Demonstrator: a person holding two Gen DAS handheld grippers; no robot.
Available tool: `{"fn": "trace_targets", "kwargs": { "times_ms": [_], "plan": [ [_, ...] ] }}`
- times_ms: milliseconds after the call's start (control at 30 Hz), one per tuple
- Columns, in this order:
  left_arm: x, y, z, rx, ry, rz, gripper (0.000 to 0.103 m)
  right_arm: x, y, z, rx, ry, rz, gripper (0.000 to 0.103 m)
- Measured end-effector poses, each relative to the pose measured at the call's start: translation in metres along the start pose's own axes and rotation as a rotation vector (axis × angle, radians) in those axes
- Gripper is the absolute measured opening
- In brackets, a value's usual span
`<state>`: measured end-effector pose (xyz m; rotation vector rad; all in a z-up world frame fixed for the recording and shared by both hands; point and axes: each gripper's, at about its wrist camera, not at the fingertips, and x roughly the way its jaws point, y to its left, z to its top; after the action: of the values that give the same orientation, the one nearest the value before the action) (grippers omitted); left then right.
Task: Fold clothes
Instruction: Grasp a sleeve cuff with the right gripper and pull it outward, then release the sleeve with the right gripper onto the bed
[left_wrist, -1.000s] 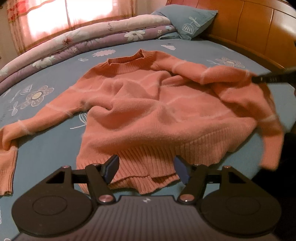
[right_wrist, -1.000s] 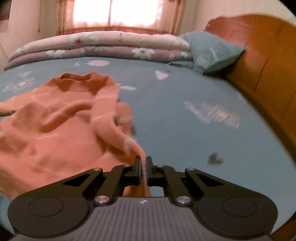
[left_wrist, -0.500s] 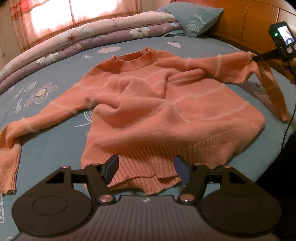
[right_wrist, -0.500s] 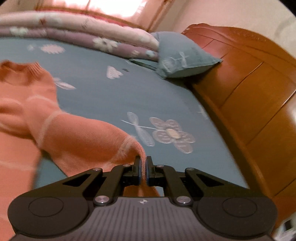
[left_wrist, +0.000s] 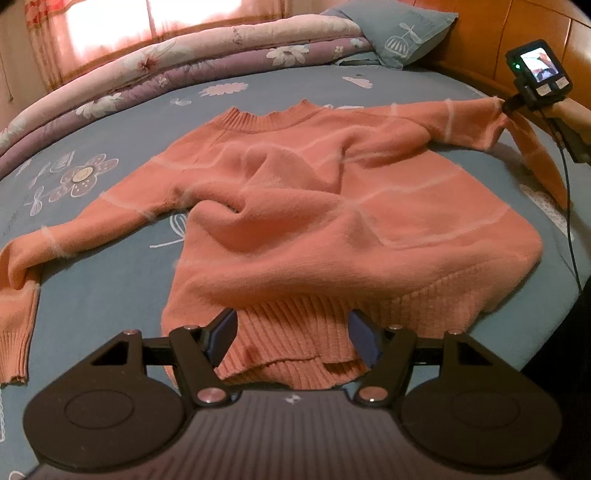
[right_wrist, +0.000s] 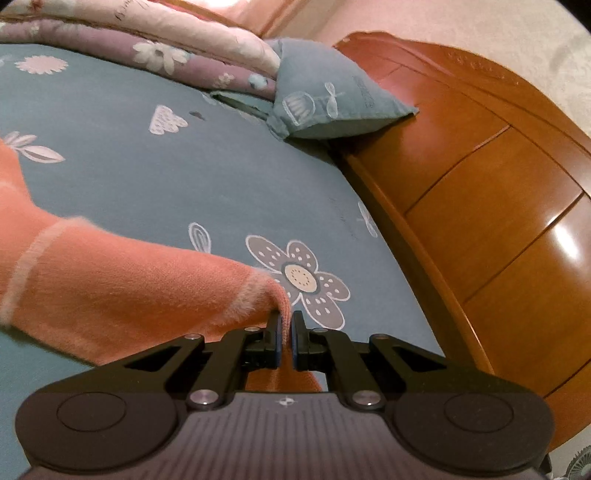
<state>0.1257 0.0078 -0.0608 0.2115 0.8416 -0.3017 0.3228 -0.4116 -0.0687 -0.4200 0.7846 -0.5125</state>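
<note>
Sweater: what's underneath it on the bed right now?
Under the sweater only the blue flower-print sheet shows around its edges. Anything beneath the rumpled body is covered. The right gripper holds one sleeve stretched out above the sheet.

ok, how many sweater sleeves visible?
2. One sleeve lies bent on the bed at the left; the other sleeve is stretched out right, pinched in the right gripper.

I saw the sweater (left_wrist: 314, 221) spread mid-bed (left_wrist: 110, 295); pillow (left_wrist: 402, 29) at the headboard (right_wrist: 498, 184) corner; quilt (left_wrist: 184, 59) along the far edge.
</note>
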Motion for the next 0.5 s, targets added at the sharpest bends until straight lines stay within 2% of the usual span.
{"fn": "trace_targets", "kwargs": {
  "times_ms": [167,267,333,433,467,500],
  "plan": [
    [0.005,0.005,0.002,-0.019,0.006,0.007,0.067,0.02,0.007,0.003,0.012,0.047,-0.004,0.008],
    [0.008,0.006,0.003,-0.035,0.009,0.007,0.067,0.019,0.012,-0.002,0.014,0.067,0.017,0.017],
    [0.009,0.005,0.003,-0.045,0.009,0.0,0.067,0.008,0.007,-0.005,0.059,0.062,0.062,0.018],
    [0.008,0.006,0.004,-0.061,0.011,0.005,0.067,-0.019,-0.005,-0.008,0.126,0.037,0.138,0.029],
    [0.008,0.006,0.004,-0.067,0.012,0.008,0.067,-0.03,-0.009,-0.009,0.14,0.025,0.179,0.037],
    [0.006,0.006,0.004,-0.072,0.011,0.014,0.068,-0.043,-0.012,-0.01,0.156,0.017,0.224,0.041]
  ]
}}
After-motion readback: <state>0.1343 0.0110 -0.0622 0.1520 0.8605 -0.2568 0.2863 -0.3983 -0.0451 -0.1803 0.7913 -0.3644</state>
